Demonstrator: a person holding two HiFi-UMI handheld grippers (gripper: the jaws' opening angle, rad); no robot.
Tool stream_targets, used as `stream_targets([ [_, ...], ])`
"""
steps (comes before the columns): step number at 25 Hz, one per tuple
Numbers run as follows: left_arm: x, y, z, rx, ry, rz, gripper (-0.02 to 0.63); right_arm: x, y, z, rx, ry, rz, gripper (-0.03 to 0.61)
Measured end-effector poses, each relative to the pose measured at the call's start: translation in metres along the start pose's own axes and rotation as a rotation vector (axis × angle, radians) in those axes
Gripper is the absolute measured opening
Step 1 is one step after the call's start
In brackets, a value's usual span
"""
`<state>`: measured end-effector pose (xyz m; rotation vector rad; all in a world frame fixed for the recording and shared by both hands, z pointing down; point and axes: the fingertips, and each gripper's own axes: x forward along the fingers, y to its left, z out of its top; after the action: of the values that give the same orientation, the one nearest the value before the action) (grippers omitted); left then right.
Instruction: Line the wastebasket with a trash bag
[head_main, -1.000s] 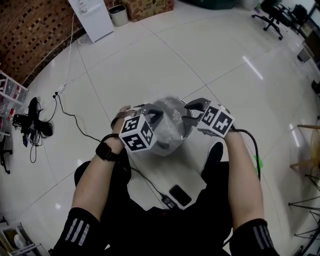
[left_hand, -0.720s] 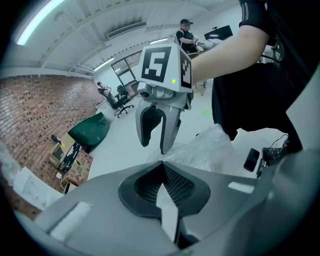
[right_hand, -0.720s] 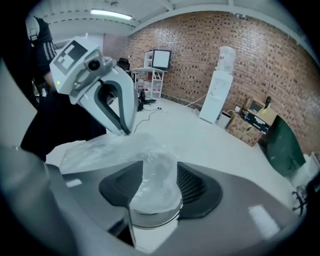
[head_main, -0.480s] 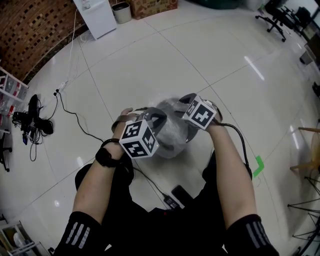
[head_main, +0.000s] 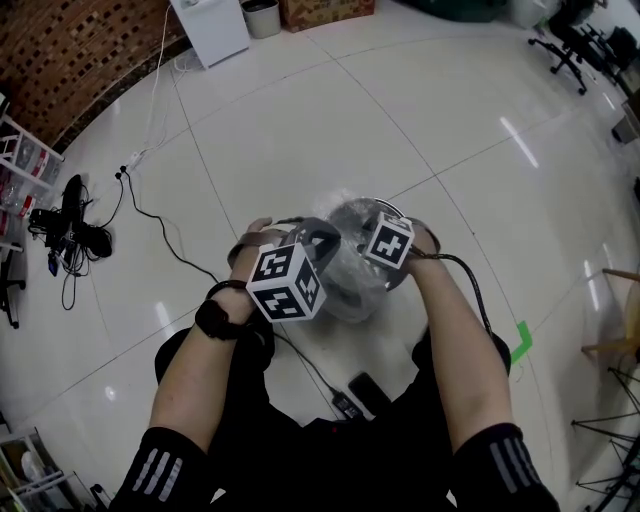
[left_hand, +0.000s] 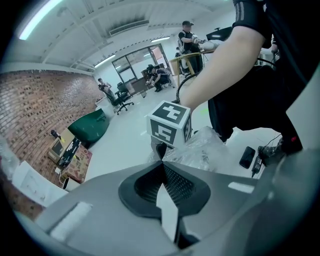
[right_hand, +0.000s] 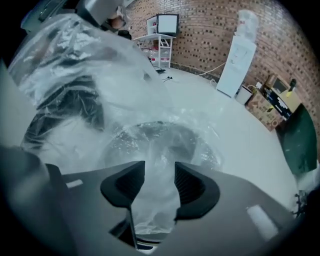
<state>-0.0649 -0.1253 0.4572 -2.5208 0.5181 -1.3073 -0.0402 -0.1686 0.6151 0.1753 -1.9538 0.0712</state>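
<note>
Right gripper (right_hand: 159, 172), jaws just closing partway, straddles trash bag (right_hand: 80, 65) over wastebasket (head_main: 352, 297).

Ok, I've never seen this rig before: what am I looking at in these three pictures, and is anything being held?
No robot here: a person holds a two-jaw gripper in each hand; the marker cubes belong to them. The head view looks down from the person's head; each gripper view rides on one gripper, looking along its jaws. On the white tiled floor stands a round dark wastebasket with a clear plastic trash bag bunched over it; a black phone lies nearby. The left gripper is shut; whether it pinches film I cannot tell. The right gripper is open, its jaws have just been closing a little, with loose bag film between them, not gripped.
</note>
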Motion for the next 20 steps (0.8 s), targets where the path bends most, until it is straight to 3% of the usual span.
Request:
stream_targets([
  [6,0.004,0.005,-0.017,-0.002,0.069,-0.023,-0.006,0.035,0.014,-0.012,-0.001,0.091,0.093,0.183],
  [9,0.007,0.004,-0.028,-0.008,0.107,-0.050,-0.006,0.052,0.015,-0.031,0.057,0.150,0.118,0.183],
  [16,0.011,0.001,-0.038,-0.019,0.156,-0.089,-0.006,0.094,0.025,-0.051,0.052,0.223,0.166,0.183],
  [20,0.016,-0.002,-0.042,-0.017,0.172,-0.107,-0.006,0.118,0.022,-0.055,0.063,0.210,0.172,0.183],
])
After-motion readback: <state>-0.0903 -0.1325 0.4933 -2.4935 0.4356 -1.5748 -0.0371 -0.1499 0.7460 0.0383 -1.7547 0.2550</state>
